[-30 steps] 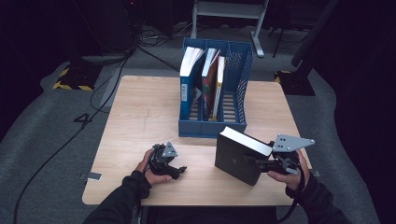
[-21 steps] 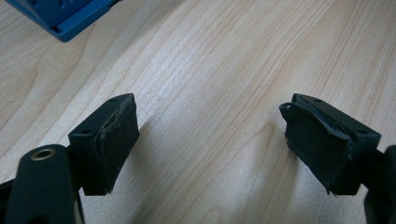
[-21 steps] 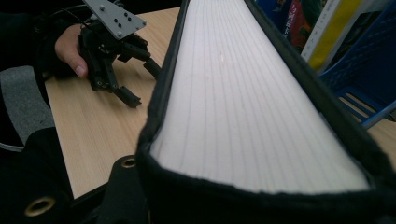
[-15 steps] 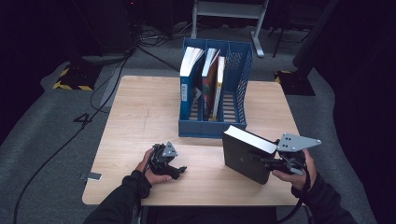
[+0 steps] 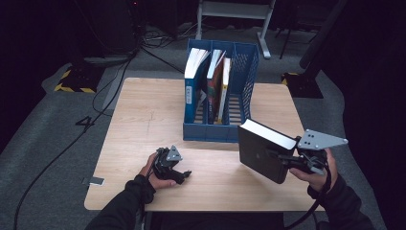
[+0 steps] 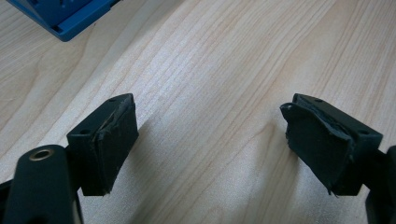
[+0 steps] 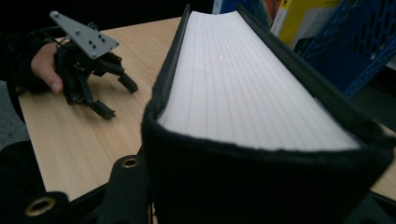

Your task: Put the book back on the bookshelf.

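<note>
A thick black-covered book (image 7: 261, 116) sits clamped in the right gripper's jaws, white page block facing up. Beyond it to the left, the left gripper (image 7: 114, 95) rests on the wooden table (image 7: 88, 140), jaws apart, hand (image 7: 46, 65) behind it. A blue file rack (image 7: 364, 51) stands beyond, upper right.

Black book carried rightward and tilted — away from the blue file rack

Over the last second the right gripper (image 5: 287, 163) has shifted the black book (image 5: 261, 152) from just in front of the blue file rack (image 5: 218, 129) out toward the rack's front right corner — now just beside that corner and further to the right. The book has also tipped: it stood nearly upright before, and now leans with its white page edge facing up and right, lifted off the table.
</note>
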A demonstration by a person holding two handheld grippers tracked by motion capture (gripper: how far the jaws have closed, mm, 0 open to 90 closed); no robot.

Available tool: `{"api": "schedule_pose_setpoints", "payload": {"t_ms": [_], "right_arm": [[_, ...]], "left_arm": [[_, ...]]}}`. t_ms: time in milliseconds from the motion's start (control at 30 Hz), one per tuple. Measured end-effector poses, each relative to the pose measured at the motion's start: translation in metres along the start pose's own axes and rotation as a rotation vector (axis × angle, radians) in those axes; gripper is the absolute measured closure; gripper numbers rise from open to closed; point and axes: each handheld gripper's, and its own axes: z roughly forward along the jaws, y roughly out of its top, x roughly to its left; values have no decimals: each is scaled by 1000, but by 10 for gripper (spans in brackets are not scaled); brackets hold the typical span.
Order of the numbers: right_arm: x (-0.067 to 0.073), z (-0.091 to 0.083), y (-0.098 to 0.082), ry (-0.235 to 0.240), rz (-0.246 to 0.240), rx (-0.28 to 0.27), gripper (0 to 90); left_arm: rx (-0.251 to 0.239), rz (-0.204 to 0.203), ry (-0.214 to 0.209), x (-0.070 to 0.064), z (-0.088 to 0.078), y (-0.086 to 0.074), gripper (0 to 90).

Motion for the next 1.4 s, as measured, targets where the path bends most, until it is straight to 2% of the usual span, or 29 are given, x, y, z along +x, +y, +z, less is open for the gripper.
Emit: {"api": "schedule_pose_setpoints", "payload": {"t_ms": [333,567,967,1167,1400], "right_arm": [[-16,-14,19,-76,4,-40,535],[-31,-14,31,-119,17,-64,535],[-46,-2,53,-163,26,-86,535],[-50,7,64,-179,13,-87,535],[-55,17,72,-192,28,-97,535]], "left_arm": [[0,-1,0,0,0,0,172],[1,0,-1,0,0,0,171],[1,-1,-2,0,0,0,170],[1,-1,-1,0,0,0,170],[1,-1,-2,0,0,0,170]]}}
